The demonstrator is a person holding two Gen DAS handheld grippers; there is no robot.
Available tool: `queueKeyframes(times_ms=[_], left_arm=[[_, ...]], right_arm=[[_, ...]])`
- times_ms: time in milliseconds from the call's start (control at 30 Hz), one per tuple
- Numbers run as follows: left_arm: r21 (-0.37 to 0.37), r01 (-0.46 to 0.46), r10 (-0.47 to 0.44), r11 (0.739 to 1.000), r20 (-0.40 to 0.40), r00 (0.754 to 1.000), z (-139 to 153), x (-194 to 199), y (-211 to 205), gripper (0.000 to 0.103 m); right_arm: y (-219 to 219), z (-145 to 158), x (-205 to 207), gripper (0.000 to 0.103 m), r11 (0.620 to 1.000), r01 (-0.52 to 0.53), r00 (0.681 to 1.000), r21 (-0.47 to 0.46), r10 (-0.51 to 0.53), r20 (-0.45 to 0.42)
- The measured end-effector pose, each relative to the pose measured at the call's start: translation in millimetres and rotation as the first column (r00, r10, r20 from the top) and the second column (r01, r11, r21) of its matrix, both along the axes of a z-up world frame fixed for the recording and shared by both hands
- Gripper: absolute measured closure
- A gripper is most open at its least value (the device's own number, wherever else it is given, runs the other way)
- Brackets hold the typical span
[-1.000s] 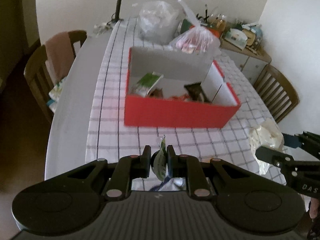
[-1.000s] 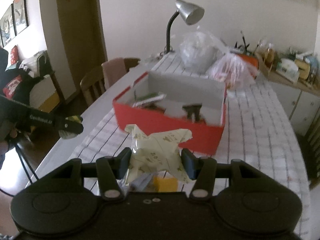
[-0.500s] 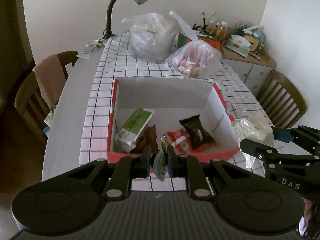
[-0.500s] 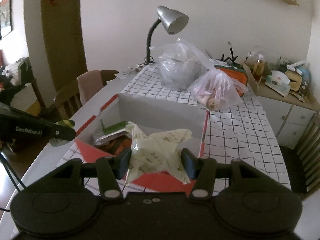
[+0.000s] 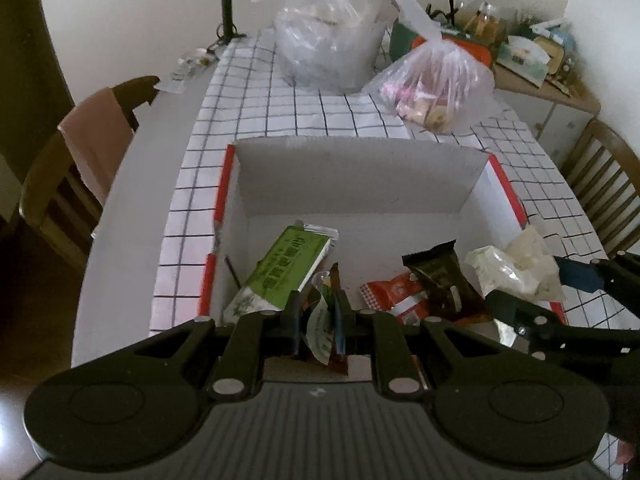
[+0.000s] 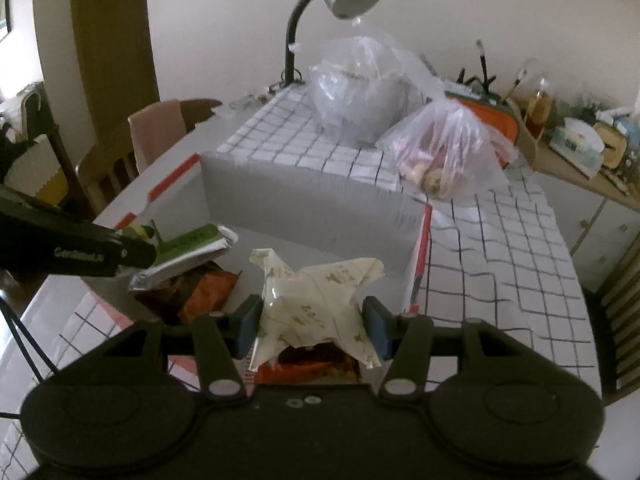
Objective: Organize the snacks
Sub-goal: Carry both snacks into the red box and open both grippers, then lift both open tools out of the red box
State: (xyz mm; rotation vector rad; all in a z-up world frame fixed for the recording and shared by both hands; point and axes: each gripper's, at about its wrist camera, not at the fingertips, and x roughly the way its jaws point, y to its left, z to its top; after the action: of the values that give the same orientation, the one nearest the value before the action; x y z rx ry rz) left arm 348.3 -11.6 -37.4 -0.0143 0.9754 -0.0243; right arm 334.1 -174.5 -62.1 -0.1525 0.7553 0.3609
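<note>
Snacks (image 5: 320,320) (image 6: 316,312) apparently pinched in both grippers (image 5: 318,322) (image 6: 312,324)

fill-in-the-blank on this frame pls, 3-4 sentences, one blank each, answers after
1. The left gripper is shut on a small, thin ____-and-white packet.
2. The right gripper is shut on a puffy ____-coloured snack bag.
3. Both grippers hang over the open red ____ on the checked tablecloth.
4. Inside it, the long green packet lies toward its ____ side in the left wrist view.

Missing words: green; cream; box; left
</note>
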Motion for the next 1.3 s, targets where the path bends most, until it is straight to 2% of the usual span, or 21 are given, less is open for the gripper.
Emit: queueKeyframes(times_ms=[267,700,1000,1300], left_arm=[[0.031,0.037,-0.035,0.999,-0.064,0.997,-27.1,21.0,-14.8,0.088],[0.084,0.085,-0.074,0.993,-0.127,0.989,-55.0,28.1,-29.6,0.087],[0.080,0.085,-0.075,0.993,-0.112,0.991,-53.2,23.2,-28.8,0.087],[0.038,0.083,-0.080,0.996,-0.072,0.994,-35.0,6.3,-22.5,0.078]], right_arm=[[6.1,-28.9,20.7,0.049,0.999,-0.040,0.997,-0.029,0.038,-0.065],[8.9,-46.2,29.7,0.048,0.996,-0.077,0.992,-0.045,0.072,-0.103],[7.8,-47.4,26.2,0.045,0.997,-0.073,0.992,-0.033,0.069,-0.108],[2.8,-31.1,11.0,0.040,0.999,-0.050,0.996,-0.008,0.050,-0.073]])
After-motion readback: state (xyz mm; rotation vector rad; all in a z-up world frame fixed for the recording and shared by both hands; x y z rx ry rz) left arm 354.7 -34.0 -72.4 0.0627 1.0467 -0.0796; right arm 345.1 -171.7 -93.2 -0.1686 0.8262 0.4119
